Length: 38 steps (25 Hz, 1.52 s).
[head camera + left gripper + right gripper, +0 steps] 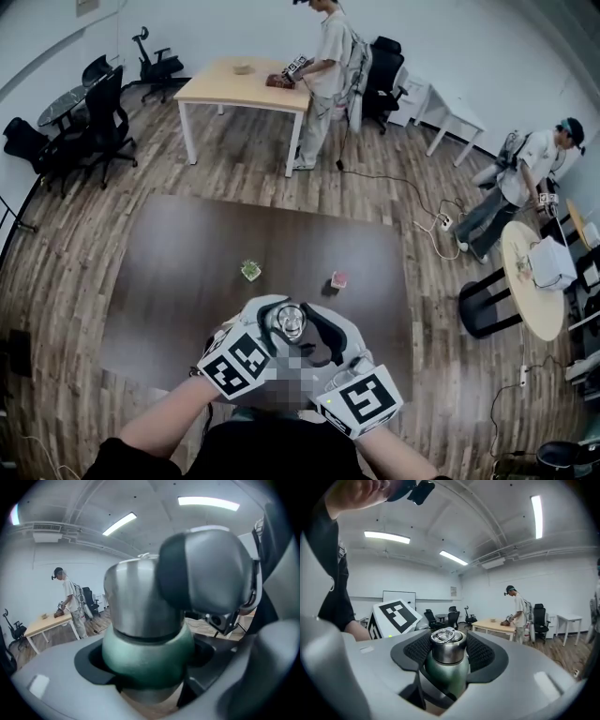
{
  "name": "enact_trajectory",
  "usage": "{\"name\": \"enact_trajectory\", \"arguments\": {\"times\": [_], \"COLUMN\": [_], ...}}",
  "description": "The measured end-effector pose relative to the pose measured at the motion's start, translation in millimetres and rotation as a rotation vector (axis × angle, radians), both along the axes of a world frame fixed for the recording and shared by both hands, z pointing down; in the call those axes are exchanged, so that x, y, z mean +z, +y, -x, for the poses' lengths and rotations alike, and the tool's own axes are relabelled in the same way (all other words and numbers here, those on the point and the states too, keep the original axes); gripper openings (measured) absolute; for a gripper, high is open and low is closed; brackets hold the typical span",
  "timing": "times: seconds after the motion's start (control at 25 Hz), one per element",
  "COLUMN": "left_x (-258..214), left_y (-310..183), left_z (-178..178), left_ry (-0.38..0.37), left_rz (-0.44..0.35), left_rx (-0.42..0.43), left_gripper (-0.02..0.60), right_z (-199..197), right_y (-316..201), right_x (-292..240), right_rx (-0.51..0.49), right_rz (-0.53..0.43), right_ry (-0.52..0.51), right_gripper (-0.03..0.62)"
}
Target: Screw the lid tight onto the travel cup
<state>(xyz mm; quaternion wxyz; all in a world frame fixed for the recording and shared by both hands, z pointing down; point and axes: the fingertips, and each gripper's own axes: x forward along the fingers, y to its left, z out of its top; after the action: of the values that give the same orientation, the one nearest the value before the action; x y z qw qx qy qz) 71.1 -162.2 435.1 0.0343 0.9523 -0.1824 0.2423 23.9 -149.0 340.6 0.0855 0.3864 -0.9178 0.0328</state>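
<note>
The travel cup is held up close to my body, over the near edge of the table. Its steel lid [292, 321] with a ring handle points up. In the left gripper view my left gripper [145, 681] is shut round the green body [147, 656], with the steel lid [138, 597] above it. One grey finger of the right gripper [206, 569] wraps the lid there. In the right gripper view my right gripper [448, 651] has its black ribbed pads [480, 651] shut on the lid [447, 644], and the green body [445, 674] hangs below. The left gripper's marker cube [396, 613] stands behind.
A dark brown table [178, 281] lies ahead with a small green object [250, 270] and a small pink-red object [338, 279] on it. One person stands at a far wooden table [234, 84]; another sits at right near a round table [520, 281]. Office chairs line the left wall.
</note>
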Motion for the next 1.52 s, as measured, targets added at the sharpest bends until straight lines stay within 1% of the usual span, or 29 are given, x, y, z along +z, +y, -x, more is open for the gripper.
{"name": "enact_trajectory", "arguments": {"times": [0.04,0.08,0.12,0.2,0.24,0.28,0.32,0.4,0.44,0.48,0.56,0.64,0.68,0.72,0.8,0.88,0.96,1.04,1.16,1.24,1.32,1.36,1.4,1.44,1.52], "left_x": [-3,-6,-8,-12,-15,-18,-21,-25,-27,-29,-34,-41,-44,-46,-47,-45,-42,-39,-31,-23,-17,-14,-11,-8,-6], "left_y": [2,5,10,23,30,37,45,62,70,78,92,101,102,101,89,70,50,30,1,-12,-19,-20,-19,-18,-18], "left_z": [0,0,1,1,1,1,0,-2,-4,-6,-9,-11,-11,-11,-9,-6,-3,-1,2,0,-3,-4,-5,-6,-5], "left_ry": [0.004,0.005,0.004,0.004,0.004,0.005,0.005,0.003,0.002,0.002,0.011,0.021,0.023,0.028,0.045,0.044,0.040,0.051,0.050,0.050,0.069,0.082,0.092,0.097,0.098], "left_rz": [0.001,0.002,0.005,0.014,0.018,0.021,0.023,0.022,0.022,0.024,0.033,0.041,0.040,0.039,0.045,0.027,-0.001,-0.015,-0.045,-0.065,-0.054,-0.038,-0.022,-0.014,-0.017], "left_rx": [0.023,0.053,0.091,0.175,0.217,0.257,0.297,0.377,0.413,0.449,0.517,0.558,0.559,0.548,0.490,0.402,0.305,0.193,0.027,-0.057,-0.107,-0.117,-0.120,-0.120,-0.117], "left_gripper": [0.396,0.396,0.396,0.396,0.396,0.396,0.396,0.396,0.396,0.396,0.396,0.396,0.396,0.396,0.396,0.395,0.396,0.395,0.395,0.396,0.395,0.391,0.390,0.390,0.391], "right_z": [1,0,-1,-8,-11,-13,-13,-14,-15,-15,-15,-10,-6,-2,1,4,6,8,8,4,-2,-4,-6,-6,-4], "right_y": [3,8,15,31,41,49,53,53,52,55,69,83,86,85,75,59,44,27,3,-7,-13,-15,-16,-16,-13], "right_x": [-1,-4,-11,-25,-28,-27,-26,-24,-25,-26,-29,-29,-29,-30,-31,-28,-25,-21,-12,-4,4,8,12,15,16], "right_rx": [-0.062,-0.146,-0.240,-0.447,-0.558,-0.659,-0.733,-0.821,-0.865,-0.924,-1.069,-1.176,-1.197,-1.195,-1.128,-1.009,-0.867,-0.670,-0.316,-0.112,0.036,0.080,0.101,0.102,0.059], "right_rz": [-0.011,-0.020,-0.020,0.019,0.034,0.038,0.041,0.057,0.067,0.079,0.116,0.152,0.155,0.149,0.126,0.102,0.068,0.044,0.021,0.013,0.024,0.039,0.051,0.054,0.039], "right_ry": [0.010,0.005,-0.023,-0.092,-0.085,-0.048,-0.004,0.036,0.029,0.012,-0.020,-0.032,-0.032,-0.036,-0.054,-0.059,-0.064,-0.078,-0.071,-0.050,-0.035,-0.035,-0.034,-0.030,-0.033], "right_gripper": [0.244,0.248,0.258,0.261,0.261,0.261,0.262,0.262,0.262,0.294,0.295,0.293,0.291,0.271,0.264,0.259,0.258,0.256,0.255,0.255,0.253,0.249,0.245,0.245,0.248]}}
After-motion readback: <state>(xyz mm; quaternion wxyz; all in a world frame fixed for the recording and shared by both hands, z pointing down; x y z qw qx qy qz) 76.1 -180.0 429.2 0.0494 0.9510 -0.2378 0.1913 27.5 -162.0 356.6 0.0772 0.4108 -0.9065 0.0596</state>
